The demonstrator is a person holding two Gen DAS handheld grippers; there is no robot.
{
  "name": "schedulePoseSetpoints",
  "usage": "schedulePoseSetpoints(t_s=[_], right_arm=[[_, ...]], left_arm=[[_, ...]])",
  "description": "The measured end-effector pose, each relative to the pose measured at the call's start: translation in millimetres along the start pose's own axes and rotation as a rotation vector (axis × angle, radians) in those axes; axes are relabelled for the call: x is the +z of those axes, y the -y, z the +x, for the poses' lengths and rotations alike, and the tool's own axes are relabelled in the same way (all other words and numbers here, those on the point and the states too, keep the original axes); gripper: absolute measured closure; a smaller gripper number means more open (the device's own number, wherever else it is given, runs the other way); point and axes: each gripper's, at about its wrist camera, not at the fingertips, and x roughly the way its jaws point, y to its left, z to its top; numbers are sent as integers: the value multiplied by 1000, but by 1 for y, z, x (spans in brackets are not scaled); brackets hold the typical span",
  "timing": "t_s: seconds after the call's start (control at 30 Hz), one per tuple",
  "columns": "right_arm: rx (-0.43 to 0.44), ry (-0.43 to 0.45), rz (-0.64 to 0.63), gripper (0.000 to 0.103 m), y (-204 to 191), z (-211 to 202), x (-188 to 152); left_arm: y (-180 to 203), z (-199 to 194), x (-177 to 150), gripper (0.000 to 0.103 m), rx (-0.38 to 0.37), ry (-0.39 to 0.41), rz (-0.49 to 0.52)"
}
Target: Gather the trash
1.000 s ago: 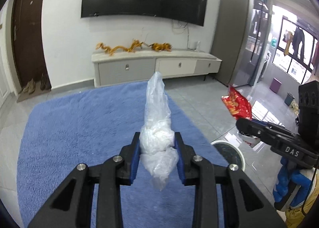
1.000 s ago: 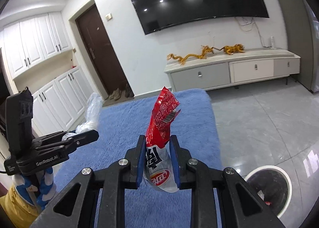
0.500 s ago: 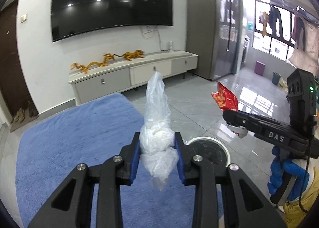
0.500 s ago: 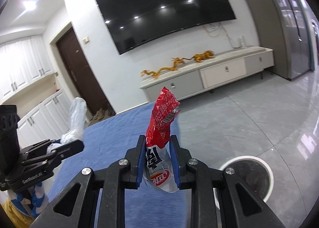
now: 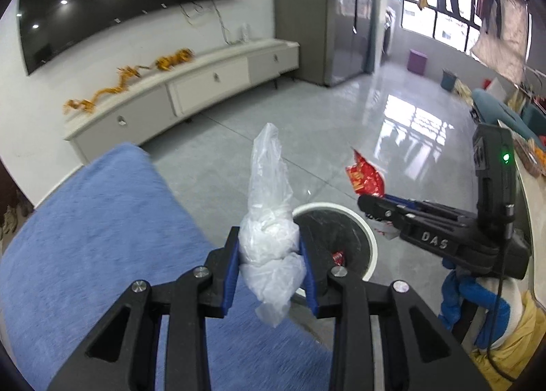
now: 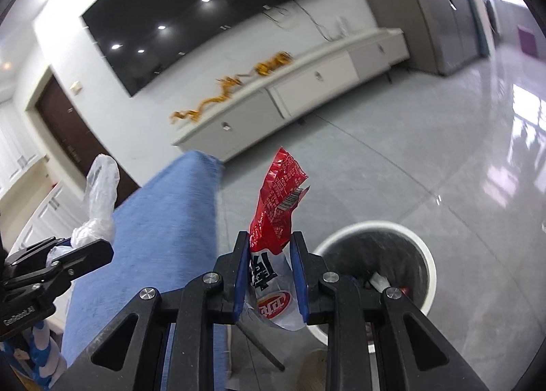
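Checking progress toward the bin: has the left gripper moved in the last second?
Yes. The left gripper, shut on the plastic bag, has swung right off the blue rug; the trash bin, earlier well right, now sits just beyond it.

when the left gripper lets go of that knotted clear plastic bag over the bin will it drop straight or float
The plastic bag looks thin and crumpled, so probably very light; it may drift rather than drop cleanly into the bin. Its loose tail stands floppy above the left gripper, so it could cling to the fingers.
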Motion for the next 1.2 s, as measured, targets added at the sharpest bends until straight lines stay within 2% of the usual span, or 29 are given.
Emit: schedulePoseSetpoints(t_s=[0.17, 0.37, 0.47, 0.5, 0.57, 0.67, 0.83, 0.93, 1.13, 1.2], right_arm=[[-50, -58, 68, 81, 43, 30, -5], [-92, -117, 126, 79, 80, 58, -14], [-116, -131, 158, 79, 94, 70, -15], [-125, -137, 170, 76, 99, 74, -16], [-139, -141, 178, 57, 101, 77, -18], [-162, -152, 184, 55, 105, 81, -21], [-194, -161, 181, 54, 105, 79, -24], [-204, -155, 160, 51, 98, 76, -23], [-221, -137, 69, 46, 60, 63, -18], [-218, -126, 35, 44, 41, 58, -18]], left_arm=[[12, 60, 12, 72, -80, -93, -34], [17, 114, 25, 72, -162, -161, -79], [20, 133, 30, 61, -206, -185, -115], [19, 138, 31, 50, -226, -191, -134], [20, 147, 33, 41, -252, -194, -161], [18, 153, 31, 40, -263, -202, -173], [13, 150, 27, 40, -239, -203, -186], [8, 136, 23, 40, -190, -178, -182], [-7, 97, 5, 40, -103, -125, -194], [-19, 79, -5, 40, -51, -106, -203]])
